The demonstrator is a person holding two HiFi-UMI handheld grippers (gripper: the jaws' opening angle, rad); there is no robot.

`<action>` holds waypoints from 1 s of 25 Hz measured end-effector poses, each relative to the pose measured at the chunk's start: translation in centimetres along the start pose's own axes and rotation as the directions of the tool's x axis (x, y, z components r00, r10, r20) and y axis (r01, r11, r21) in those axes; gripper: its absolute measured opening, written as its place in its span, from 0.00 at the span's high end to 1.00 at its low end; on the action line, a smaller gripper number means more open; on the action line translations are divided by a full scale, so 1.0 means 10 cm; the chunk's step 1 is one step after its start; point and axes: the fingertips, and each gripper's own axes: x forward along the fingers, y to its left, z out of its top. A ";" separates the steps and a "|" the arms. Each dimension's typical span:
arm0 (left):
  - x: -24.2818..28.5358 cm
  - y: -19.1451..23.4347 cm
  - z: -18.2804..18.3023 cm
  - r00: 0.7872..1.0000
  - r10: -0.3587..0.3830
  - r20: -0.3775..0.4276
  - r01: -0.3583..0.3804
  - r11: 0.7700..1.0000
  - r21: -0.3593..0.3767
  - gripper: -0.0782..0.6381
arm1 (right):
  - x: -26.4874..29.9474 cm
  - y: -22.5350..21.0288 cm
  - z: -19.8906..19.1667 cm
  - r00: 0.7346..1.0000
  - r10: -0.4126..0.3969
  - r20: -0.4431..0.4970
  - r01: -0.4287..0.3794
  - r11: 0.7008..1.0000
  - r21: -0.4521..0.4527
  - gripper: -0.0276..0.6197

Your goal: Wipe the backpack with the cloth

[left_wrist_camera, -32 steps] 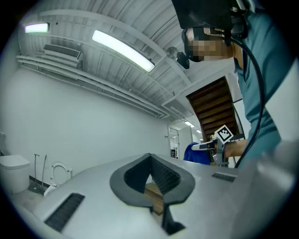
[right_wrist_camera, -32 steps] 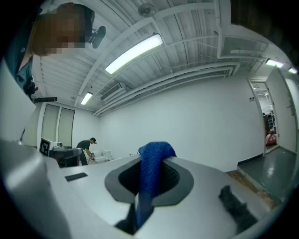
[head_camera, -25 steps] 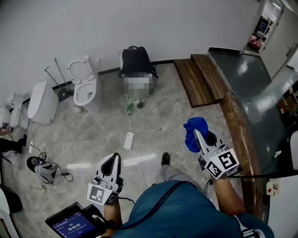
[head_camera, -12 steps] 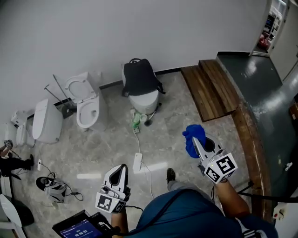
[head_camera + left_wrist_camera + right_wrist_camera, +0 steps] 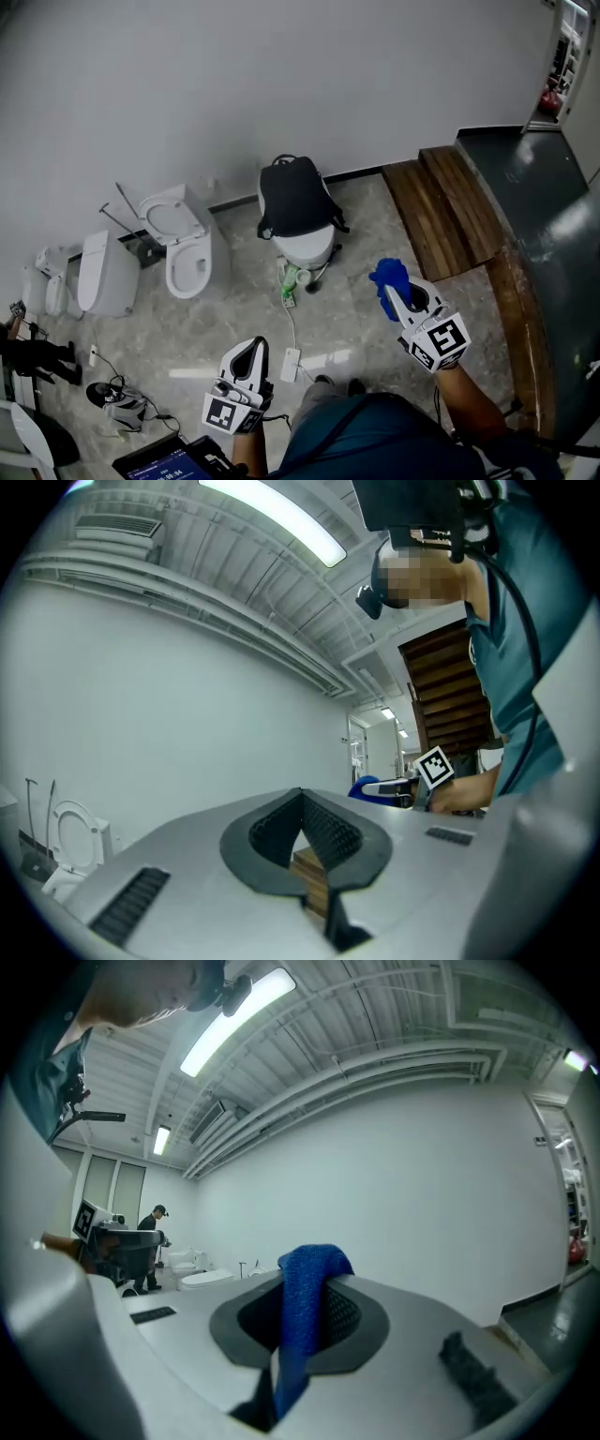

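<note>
Since the blue cloth point(image 5: 387, 275) hangs from the pinched jaws of the right gripper point(image 5: 394, 292) and touches nothing else, I judge the wiping not yet begun. The cloth is in hand, but the whole approach and every stroke on the backpack remain.

Nearest, in the lower middle of the head view, the left gripper point(image 5: 254, 344) is held low. Its jaws are closed tip to tip on nothing, and its own view shows only distant woodwork through the small gap behind the tips. A tablet point(image 5: 161, 463) sits at the bottom left edge.

Just beyond the left gripper a white power strip point(image 5: 291, 364) lies on the pale stone floor point(image 5: 375, 225). Its cable point(image 5: 286, 323) runs up the frame to a green bottle point(image 5: 291, 278) at the foot of a white fixture point(image 5: 307, 247). The black backpack point(image 5: 293, 199) stands upright on that fixture in the upper middle of the frame, close against the wall point(image 5: 281, 75) and well apart from both grippers.

The floor between is open except for the strip and cable, which lie along the straight line to the pack and could catch a foot. Left of the pack stands a toilet point(image 5: 187, 258) with its lid raised. To its right wooden planks point(image 5: 450, 211) lie flat, and a dark raised edge runs down the right side. The pack's front and top face open room, while its back, at the wall, looks hard to reach.
</note>
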 end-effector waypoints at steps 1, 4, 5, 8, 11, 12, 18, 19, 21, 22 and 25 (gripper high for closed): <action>0.11 0.06 0.02 1.000 -0.004 0.001 0.004 1.000 -0.009 0.89 | 0.11 -0.07 -0.02 1.000 -0.004 -0.007 0.004 1.000 0.006 0.91; 0.41 0.29 0.03 1.000 -0.014 0.005 0.015 1.000 -0.027 0.89 | 0.43 -0.27 -0.04 1.000 -0.017 -0.021 0.017 1.000 0.019 0.91; 0.51 0.39 0.00 1.000 -0.019 0.001 0.019 0.999 -0.027 0.89 | 0.55 -0.33 -0.03 1.000 -0.019 -0.020 0.020 1.000 0.017 0.91; 0.83 0.78 -0.13 1.000 -0.021 -0.018 0.021 0.999 -0.026 0.89 | 0.94 -0.54 0.00 0.999 -0.030 -0.017 0.029 0.999 -0.031 0.91; 1.13 1.21 -0.29 0.999 -0.024 -0.038 0.023 0.999 -0.028 0.89 | 1.37 -0.75 -0.04 0.998 -0.045 -0.047 0.041 0.996 -0.081 0.91; 1.24 1.36 -0.29 0.999 -0.028 -0.038 0.027 0.999 -0.034 0.89 | 1.52 -0.81 -0.08 0.997 -0.049 -0.062 0.044 0.996 -0.082 0.91; 1.97 2.33 -0.38 0.997 -0.075 -0.036 0.073 0.996 -0.053 0.89 | 2.55 -1.20 -0.26 0.990 -0.079 -0.119 0.071 0.995 -0.071 0.91; 2.03 2.34 -0.39 0.995 -0.089 -0.040 0.087 0.995 -0.043 0.89 | 2.59 -1.22 -0.28 0.989 -0.084 -0.123 0.077 0.995 -0.062 0.91; 2.17 2.36 -0.36 0.992 -0.122 -0.044 0.121 0.992 -0.019 0.89 | 2.69 -1.28 -0.38 0.986 -0.086 -0.141 0.079 0.995 -0.055 0.91; 2.27 2.43 -0.34 0.990 -0.135 -0.043 0.135 0.991 -0.014 0.89 | 2.83 -1.33 -0.45 0.984 -0.086 -0.156 0.078 0.995 -0.057 0.91; 2.62 2.84 -0.36 0.989 -0.137 -0.052 0.136 0.990 -0.024 0.89 | 3.42 -1.58 -0.67 0.975 -0.087 -0.203 0.079 0.996 -0.047 0.91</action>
